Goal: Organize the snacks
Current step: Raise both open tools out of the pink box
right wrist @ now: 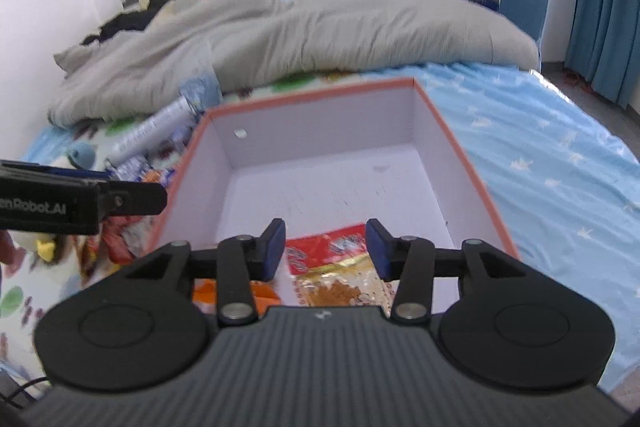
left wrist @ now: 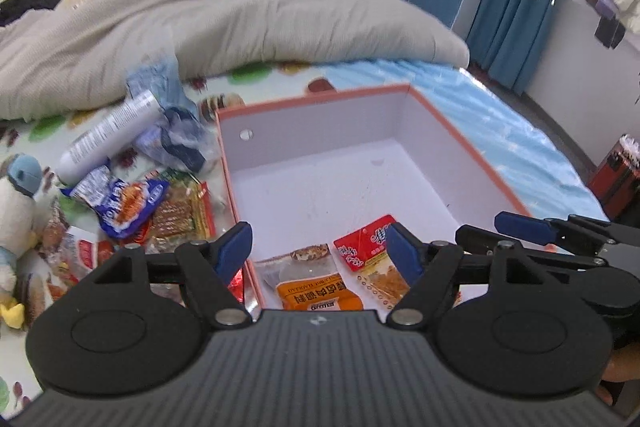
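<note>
A white box with a pink rim (left wrist: pixel 320 97) (right wrist: pixel 312 95) sits on the bed. Inside its near end lie an orange snack packet (left wrist: pixel 316 293) and a red packet (left wrist: pixel 368 247) (right wrist: pixel 332 247). My left gripper (left wrist: pixel 320 251) hovers open over the box's near left wall, with nothing between its blue pads. My right gripper (right wrist: pixel 326 247) stands open above the red packet, its pads clear of it. More snacks are heaped left of the box, among them a blue packet (left wrist: pixel 124 203) and a red-and-green one (left wrist: pixel 180 215). Each gripper's finger shows in the other's view.
A white spray can (left wrist: pixel 108 139) and crumpled blue wrappers (left wrist: pixel 176 139) lie by the box's far left corner. A plush toy (left wrist: pixel 16 203) sits at the left edge. A grey duvet (left wrist: pixel 240 19) fills the far bed. Blue star-print sheet (right wrist: pixel 560 167) lies right of the box.
</note>
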{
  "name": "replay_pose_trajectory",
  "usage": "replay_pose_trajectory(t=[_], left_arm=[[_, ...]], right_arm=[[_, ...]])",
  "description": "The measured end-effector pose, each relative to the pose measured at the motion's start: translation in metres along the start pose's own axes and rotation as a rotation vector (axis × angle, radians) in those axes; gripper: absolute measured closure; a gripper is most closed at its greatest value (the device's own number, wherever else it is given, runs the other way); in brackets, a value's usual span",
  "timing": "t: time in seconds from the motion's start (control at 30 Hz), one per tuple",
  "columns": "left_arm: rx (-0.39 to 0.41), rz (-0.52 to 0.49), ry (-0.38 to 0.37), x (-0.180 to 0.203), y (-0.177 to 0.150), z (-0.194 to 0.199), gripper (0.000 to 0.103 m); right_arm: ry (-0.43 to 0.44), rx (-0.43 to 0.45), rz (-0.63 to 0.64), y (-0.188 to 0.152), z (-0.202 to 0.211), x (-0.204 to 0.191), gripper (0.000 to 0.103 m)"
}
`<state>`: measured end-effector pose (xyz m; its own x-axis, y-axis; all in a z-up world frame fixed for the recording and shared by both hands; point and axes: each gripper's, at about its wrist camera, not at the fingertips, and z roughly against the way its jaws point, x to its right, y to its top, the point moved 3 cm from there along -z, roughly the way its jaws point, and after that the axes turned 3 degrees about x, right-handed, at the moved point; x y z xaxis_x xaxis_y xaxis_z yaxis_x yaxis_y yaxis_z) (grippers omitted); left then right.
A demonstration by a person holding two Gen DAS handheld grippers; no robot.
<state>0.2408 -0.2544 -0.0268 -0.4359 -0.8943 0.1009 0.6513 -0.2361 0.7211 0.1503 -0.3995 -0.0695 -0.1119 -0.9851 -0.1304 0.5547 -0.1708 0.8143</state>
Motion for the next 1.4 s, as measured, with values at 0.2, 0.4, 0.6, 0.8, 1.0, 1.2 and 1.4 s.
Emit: replay_pose_trajectory(t=[0.2, 0.4, 0.6, 0.8, 1.0, 1.2, 1.4], left_arm=[[0.071, 0.001, 0.007, -0.006, -0.012, 0.062, 0.025], [0.127, 0.017, 0.032, -0.023, -0.040, 0.117, 0.025], [0.158, 0.053, 0.055, -0.048, -0.075, 0.165, 0.025], [0.163, 0.097, 0.071, -0.072, -0.113, 0.196, 0.025], [0.130, 0.154, 0.097, -0.099, -0.157, 0.201, 0.025], [0.085, 0.207, 0.113, -0.127, -0.180, 0.185, 0.025], [0.085, 0.239, 0.132, -0.157, -0.175, 0.158, 0.024]], right_arm=[[0.015, 0.078, -0.003, 0.002, 0.049, -0.024, 0.056], [0.045, 0.127, 0.013, -0.010, 0.088, -0.058, 0.056], [0.076, 0.150, 0.026, -0.031, 0.116, -0.091, 0.056], [0.099, 0.156, 0.052, -0.053, 0.134, -0.119, 0.056], [0.112, 0.126, 0.075, -0.081, 0.131, -0.142, 0.056], [0.119, 0.084, 0.092, -0.095, 0.110, -0.160, 0.056], [0.131, 0.078, 0.123, -0.097, 0.085, -0.176, 0.056]])
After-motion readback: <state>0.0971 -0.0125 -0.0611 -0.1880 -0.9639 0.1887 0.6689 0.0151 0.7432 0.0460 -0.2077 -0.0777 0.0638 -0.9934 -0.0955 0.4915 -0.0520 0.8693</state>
